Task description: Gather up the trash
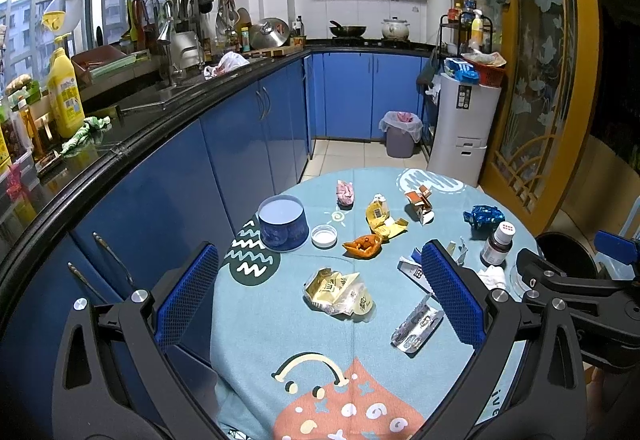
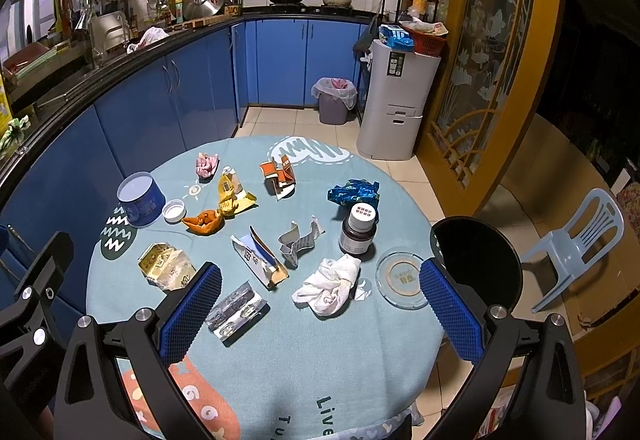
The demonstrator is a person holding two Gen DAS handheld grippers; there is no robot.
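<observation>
Judging from how the round table (image 2: pixel 280 380) looks, collecting has barely begun: every scrap lies on the cloth. Taking the brown bottle (image 2: pixel 359 229) as landmark, the blue wrapper (image 2: pixel 354 192) sits just behind it, the white tissue (image 2: pixel 332 286) just in front, a torn grey paper (image 2: pixel 298 242) beside it to the left, and the foil blister pack (image 2: pixel 236 314) nearer the camera. The right gripper (image 2: pixel 320 316) and left gripper (image 1: pixel 320 292) both hover spread wide, holding nothing. The black bin (image 2: pixel 476 260) stands beside the table's right edge.
</observation>
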